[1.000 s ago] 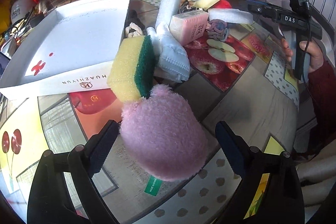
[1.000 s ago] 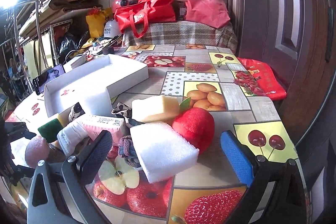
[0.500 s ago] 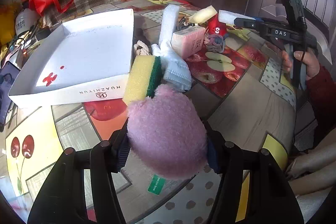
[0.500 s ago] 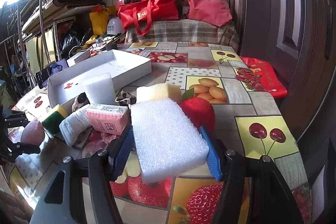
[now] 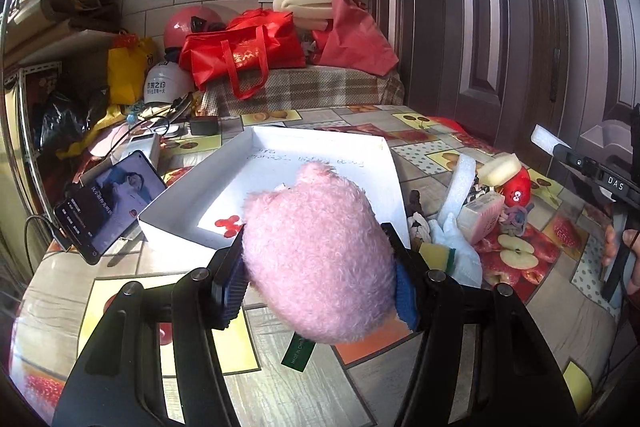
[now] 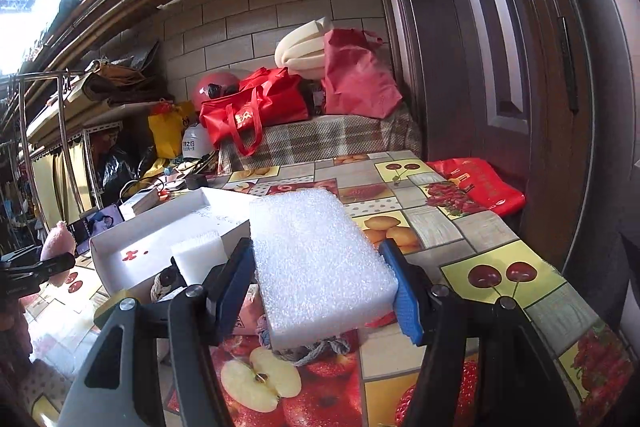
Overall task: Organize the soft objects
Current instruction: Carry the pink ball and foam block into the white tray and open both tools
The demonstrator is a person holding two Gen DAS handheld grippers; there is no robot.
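My left gripper (image 5: 320, 281) is shut on a pink plush toy (image 5: 316, 259), held above the table just in front of the white cardboard box (image 5: 384, 163). In the right wrist view my right gripper (image 6: 324, 287) is shut on a white foam block (image 6: 316, 255), lifted over the pile of soft things. The pile lies right of the box: a yellow-green sponge (image 5: 438, 253), a white glove (image 5: 460, 247), a pink packet (image 5: 480, 219), an upright foam strip (image 5: 460, 183), a red plush fruit (image 5: 516, 187) and a knotted rope (image 6: 316, 349). The white box (image 6: 160, 235) shows left of the block.
A phone (image 5: 108, 203) leans at the box's left side with a cable. Red bags (image 5: 240, 55), helmets and a plaid-covered seat stand beyond the table's far edge. A dark door (image 6: 520, 67) is at the right. A red bag (image 6: 476, 183) lies at the table's far right.
Both grippers shut on their things, the left on the pink plush, the right on the foam block, and lifted them. The left gripper tilted up toward the box.
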